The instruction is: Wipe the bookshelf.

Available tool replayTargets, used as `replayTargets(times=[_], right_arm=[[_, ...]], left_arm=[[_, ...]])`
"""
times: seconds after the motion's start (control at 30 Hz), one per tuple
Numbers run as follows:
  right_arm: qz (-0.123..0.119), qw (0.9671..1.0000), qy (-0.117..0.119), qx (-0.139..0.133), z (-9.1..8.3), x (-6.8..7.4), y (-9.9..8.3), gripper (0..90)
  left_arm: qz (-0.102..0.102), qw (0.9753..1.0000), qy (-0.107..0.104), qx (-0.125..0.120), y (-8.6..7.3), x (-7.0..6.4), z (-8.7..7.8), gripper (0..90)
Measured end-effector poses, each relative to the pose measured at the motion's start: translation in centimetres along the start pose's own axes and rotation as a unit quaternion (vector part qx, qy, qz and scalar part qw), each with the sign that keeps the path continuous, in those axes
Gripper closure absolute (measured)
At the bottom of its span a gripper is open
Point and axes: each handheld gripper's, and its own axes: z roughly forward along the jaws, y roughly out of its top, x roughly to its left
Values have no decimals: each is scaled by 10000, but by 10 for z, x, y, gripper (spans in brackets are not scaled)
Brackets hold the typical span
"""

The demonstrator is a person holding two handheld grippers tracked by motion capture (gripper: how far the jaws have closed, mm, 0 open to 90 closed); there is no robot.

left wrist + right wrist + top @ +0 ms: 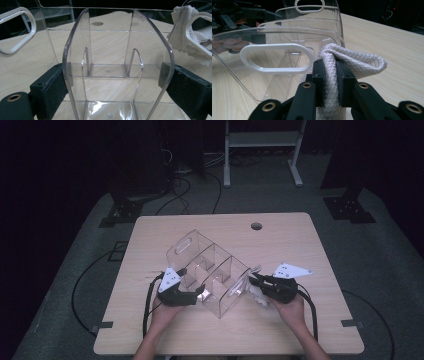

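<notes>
A clear plastic organizer (210,270) with several compartments and a handle slot at each end lies at an angle on the wooden table (300,240). My left gripper (192,295) grips its near-left side. In the left gripper view its two pads press from outside on both walls of one compartment (110,50). My right gripper (255,281) is at the organizer's right end, shut on a folded white cloth (357,60). The cloth touches the clear end wall (274,32) beside its white-rimmed handle slot (274,57). The cloth (180,35) also shows through the plastic.
A round cable hole (256,226) sits near the table's far edge. Beyond the table are a white metal frame (260,140), black stand bases and cables on the grey floor. Bare tabletop lies to the right and in front of the organizer.
</notes>
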Motion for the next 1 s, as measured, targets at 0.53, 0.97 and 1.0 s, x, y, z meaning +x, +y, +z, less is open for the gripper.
replayTargets(times=[0.53, 0.97, 1.0], right_arm=[[78, 9999, 68, -44, -2, 1, 8, 784], [-52, 9997, 256, -29, -1, 13, 11, 783], [-104, 9995, 302, -34, -1, 17, 11, 783]], left_arm=[[9, 10000, 2, -46, -1, -1, 1, 87], [-26, 10000, -12, -77, -2, 0, 1, 85], [-26, 10000, -16, -76, -2, 0, 0, 85]])
